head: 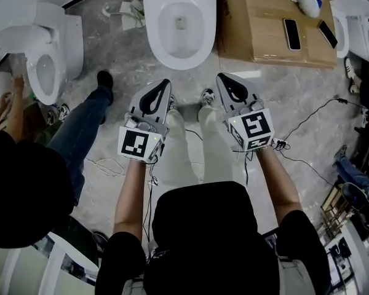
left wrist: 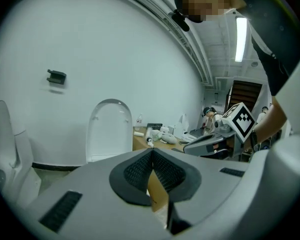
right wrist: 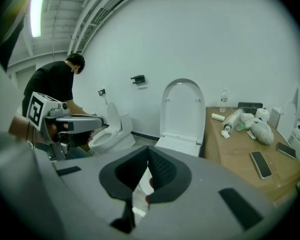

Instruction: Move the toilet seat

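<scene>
My left tongs (head: 163, 85) and right tongs (head: 222, 78) are both pressed closed, gripping nothing. The toilet seat (right wrist: 182, 109) stands upright against the wall, dead ahead. A desk (head: 258, 39) with phones (head: 291, 34) crowds its right side, and another person (head: 24, 183) is on my left.

Both your claws are closed and empty.
Your left claw (head: 160, 90) and right claw (head: 225, 82) sit side by side, pointing forward.
</scene>
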A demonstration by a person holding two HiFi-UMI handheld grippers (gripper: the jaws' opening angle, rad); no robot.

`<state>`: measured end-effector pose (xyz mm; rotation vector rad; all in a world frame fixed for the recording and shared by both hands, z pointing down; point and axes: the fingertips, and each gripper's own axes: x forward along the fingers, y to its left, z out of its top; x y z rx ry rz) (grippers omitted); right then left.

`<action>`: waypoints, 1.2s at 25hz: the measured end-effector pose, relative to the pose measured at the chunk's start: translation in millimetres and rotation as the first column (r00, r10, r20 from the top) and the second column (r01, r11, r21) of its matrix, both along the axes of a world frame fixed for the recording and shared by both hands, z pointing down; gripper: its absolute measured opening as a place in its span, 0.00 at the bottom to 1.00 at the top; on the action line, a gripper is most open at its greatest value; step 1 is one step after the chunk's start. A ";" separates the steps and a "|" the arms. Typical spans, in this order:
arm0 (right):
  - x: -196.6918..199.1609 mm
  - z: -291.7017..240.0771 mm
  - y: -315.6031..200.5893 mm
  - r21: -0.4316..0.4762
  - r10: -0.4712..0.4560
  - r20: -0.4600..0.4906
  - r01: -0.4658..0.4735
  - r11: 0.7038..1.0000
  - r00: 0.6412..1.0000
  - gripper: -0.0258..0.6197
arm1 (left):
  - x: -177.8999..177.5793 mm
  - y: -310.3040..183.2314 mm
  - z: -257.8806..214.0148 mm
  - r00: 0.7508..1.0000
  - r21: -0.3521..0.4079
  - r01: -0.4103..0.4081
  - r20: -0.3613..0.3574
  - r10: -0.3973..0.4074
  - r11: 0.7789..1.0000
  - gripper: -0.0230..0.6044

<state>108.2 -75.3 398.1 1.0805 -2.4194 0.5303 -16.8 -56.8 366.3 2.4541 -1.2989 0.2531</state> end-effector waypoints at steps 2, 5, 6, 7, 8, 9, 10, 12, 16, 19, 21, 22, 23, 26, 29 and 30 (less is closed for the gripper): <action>-0.1 22.5 -2.2 -0.024 0.000 -0.013 -0.001 1.000 1.000 0.06 | 0.7 -3.0 20.9 1.000 -0.017 -0.012 0.023 0.012 1.000 0.05; -4.0 59.6 -1.2 -0.062 -0.018 -0.048 0.015 0.998 0.999 0.06 | 0.5 -4.9 58.0 0.997 -0.035 -0.036 0.068 0.038 0.999 0.05; -5.4 71.7 -1.9 -0.064 -0.028 -0.060 0.024 0.998 0.998 0.06 | 1.5 -5.9 71.7 0.996 -0.043 -0.043 0.077 0.046 0.998 0.05; -6.4 83.6 -2.9 -0.063 -0.038 -0.071 0.033 0.997 0.997 0.06 | 3.1 -6.8 85.7 0.995 -0.054 -0.050 0.083 0.054 0.997 0.05; -7.3 95.4 -3.5 -0.063 -0.048 -0.085 0.043 0.997 0.995 0.06 | 4.4 -7.0 99.7 0.994 -0.067 -0.056 0.088 0.062 0.996 0.05; -8.9 107.0 -3.0 -0.063 -0.060 -0.102 0.053 0.997 0.993 0.06 | 4.9 -6.2 113.3 0.993 -0.079 -0.063 0.095 0.071 0.995 0.05; -11.2 118.0 -1.3 -0.063 -0.075 -0.122 0.068 0.996 0.990 0.06 | 4.4 -4.2 126.4 0.991 -0.092 -0.070 0.104 0.080 0.993 0.05; -17.0 138.1 4.1 -0.057 -0.117 -0.168 0.109 0.992 0.979 0.06 | 1.3 0.8 151.1 0.987 -0.114 -0.081 0.129 0.095 0.990 0.05; -29.4 179.4 12.1 -0.047 -0.238 -0.265 0.234 0.971 0.934 0.06 | -6.0 3.9 200.4 0.967 -0.146 -0.124 0.206 0.153 0.981 0.06; -32.4 211.3 17.1 -0.061 -0.310 -0.348 0.308 0.949 0.885 0.06 | -6.7 7.7 238.6 0.926 -0.178 -0.194 0.290 0.240 0.965 0.13; -34.4 231.1 18.9 -0.071 -0.345 -0.396 0.347 0.935 0.851 0.06 | -4.7 9.3 259.4 0.894 -0.189 -0.246 0.334 0.298 0.951 0.16; -35.9 240.8 19.9 -0.077 -0.365 -0.413 0.367 0.927 0.834 0.07 | -2.8 10.4 269.9 0.877 -0.196 -0.273 0.351 0.328 0.942 0.18; -37.4 250.9 21.8 -0.089 -0.387 -0.427 0.388 0.917 0.817 0.07 | -0.8 12.8 281.9 0.857 -0.211 -0.303 0.366 0.363 0.929 0.18; -44.7 282.2 26.3 -0.132 -0.453 -0.445 0.444 0.886 0.773 0.16 | 0.2 20.5 323.3 0.782 -0.279 -0.380 0.413 0.468 0.882 0.21; -52.3 306.4 29.5 -0.152 -0.499 -0.461 0.489 0.859 0.734 0.22 | -1.3 26.3 354.1 0.722 -0.323 -0.423 0.444 0.530 0.847 0.21; -53.8 314.2 30.3 -0.158 -0.514 -0.471 0.505 0.849 0.717 0.23 | -1.1 28.0 363.2 0.699 -0.334 -0.440 0.455 0.551 0.834 0.21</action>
